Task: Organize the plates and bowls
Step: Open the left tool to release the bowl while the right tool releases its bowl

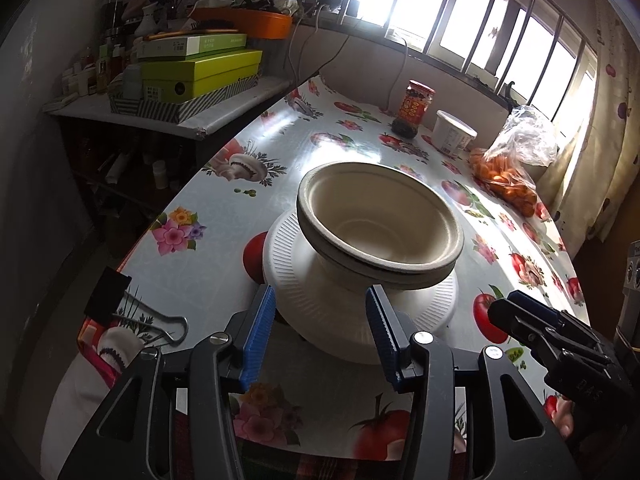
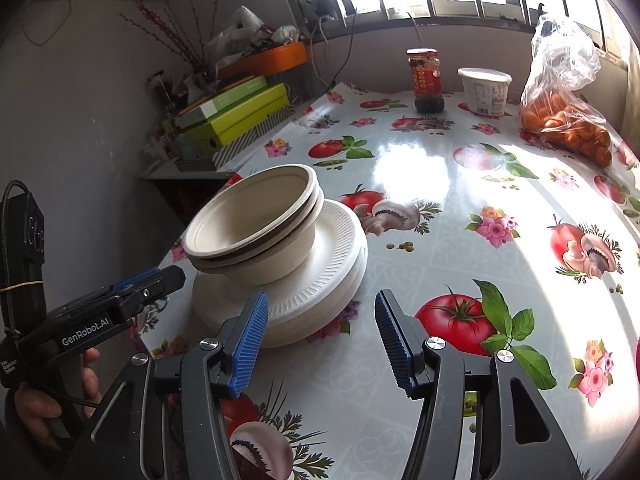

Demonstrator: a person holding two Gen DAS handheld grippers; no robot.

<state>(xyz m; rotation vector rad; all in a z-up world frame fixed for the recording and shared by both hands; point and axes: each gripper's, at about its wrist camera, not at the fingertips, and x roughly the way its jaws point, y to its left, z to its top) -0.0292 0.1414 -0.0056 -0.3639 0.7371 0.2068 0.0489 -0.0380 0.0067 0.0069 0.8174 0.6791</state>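
Two nested beige bowls (image 1: 380, 216) (image 2: 248, 216) tilt slightly on a stack of white ribbed plates (image 1: 436, 300) (image 2: 336, 256) near the left edge of the table. My left gripper (image 1: 320, 316) is open, and the stack's near rim lies between its blue pads (image 1: 260, 336) without touching them. My right gripper (image 2: 322, 320) is open too, just right of the stack. Its left pad (image 2: 252, 332) overlaps the plates' edge in the picture, and only tablecloth shows between its fingers. Each wrist view catches the other gripper at its side (image 1: 520, 312) (image 2: 168, 278). A hand (image 2: 40, 400) holds the left one.
The tablecloth (image 2: 420, 184) is printed with fruit and flowers. At the far end stand a red-labelled jar (image 2: 428, 80), a white tub (image 2: 484, 88) and a bag of oranges (image 2: 568, 120). A black binder clip (image 1: 120, 304) grips the table's left edge. A side shelf holds stacked boxes (image 1: 200, 76).
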